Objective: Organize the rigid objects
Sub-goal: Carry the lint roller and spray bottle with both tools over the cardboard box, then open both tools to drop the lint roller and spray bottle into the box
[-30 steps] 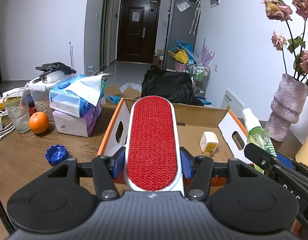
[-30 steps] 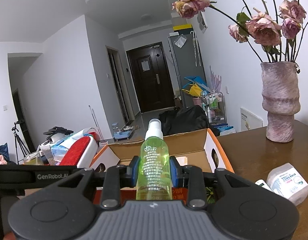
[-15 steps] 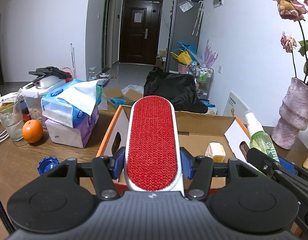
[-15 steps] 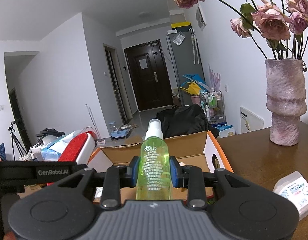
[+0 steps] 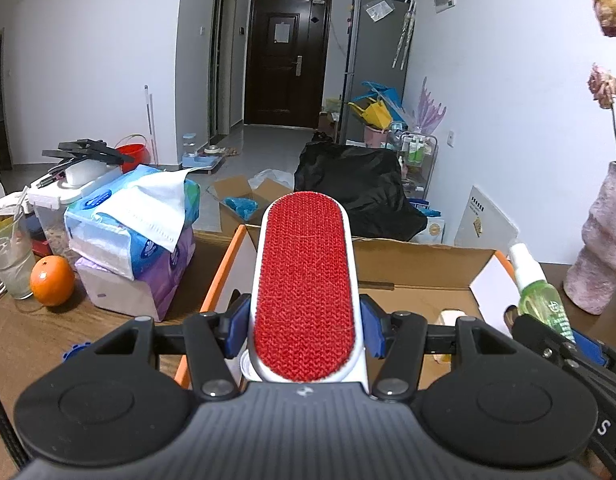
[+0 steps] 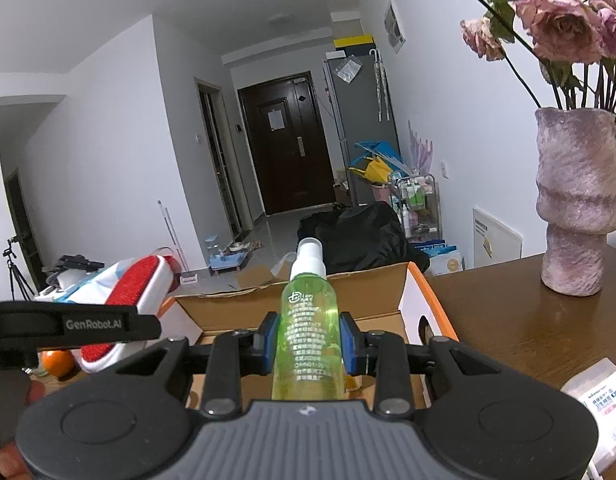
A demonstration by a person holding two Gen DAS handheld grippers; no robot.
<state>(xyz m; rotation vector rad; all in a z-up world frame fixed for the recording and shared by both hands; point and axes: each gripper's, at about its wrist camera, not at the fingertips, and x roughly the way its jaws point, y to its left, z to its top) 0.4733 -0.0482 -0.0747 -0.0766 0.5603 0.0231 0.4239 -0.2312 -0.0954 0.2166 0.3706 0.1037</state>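
Both loaded. Left gripper point(image 5: 304, 332) clamps a white-bodied red-bristle lint brush point(image 5: 306, 284); right gripper point(image 6: 308, 340) clamps a green translucent plastic spray bottle point(image 6: 309, 320) mid-body. Both hover over the open cardboard box point(image 5: 419, 264). Likely light, stiff; bottle probably slick.

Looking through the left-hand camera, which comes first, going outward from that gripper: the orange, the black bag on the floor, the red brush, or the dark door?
1. Red brush: clamped in the left gripper itself.
2. Orange: on the table, off to the left.
3. Black bag: on the floor beyond the cardboard box.
4. Dark door: at the hallway's far end.
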